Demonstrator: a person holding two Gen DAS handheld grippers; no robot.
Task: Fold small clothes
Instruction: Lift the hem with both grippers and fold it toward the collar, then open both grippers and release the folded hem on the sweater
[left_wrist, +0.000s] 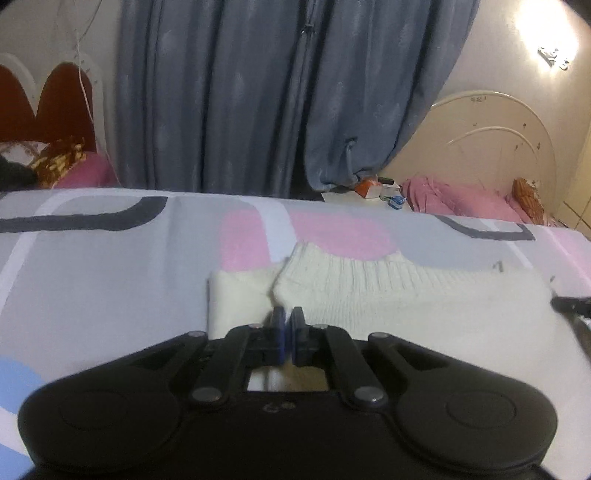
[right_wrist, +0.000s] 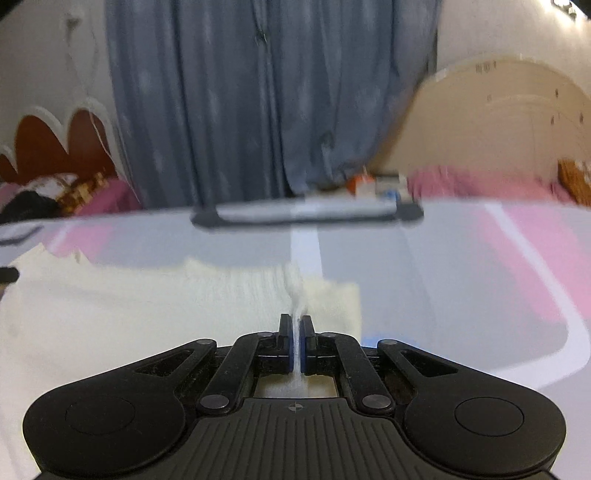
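A small cream-white knitted garment (left_wrist: 369, 295) lies flat on the patterned bed sheet (left_wrist: 110, 258). My left gripper (left_wrist: 287, 317) is shut at the garment's left side, its jaws nearly together over the fabric near the sleeve (left_wrist: 236, 299). In the right wrist view my right gripper (right_wrist: 295, 325) is shut on a pinched ridge of the garment (right_wrist: 147, 295), with white fabric showing between the pads. The right gripper's tip also shows at the right edge of the left wrist view (left_wrist: 570, 304).
Blue-grey curtains (left_wrist: 277, 92) hang behind the bed. A small white table (left_wrist: 365, 195) with an orange box stands beyond the far edge. Pink bedding and headboards lie at left (left_wrist: 85, 171) and right (left_wrist: 461, 195).
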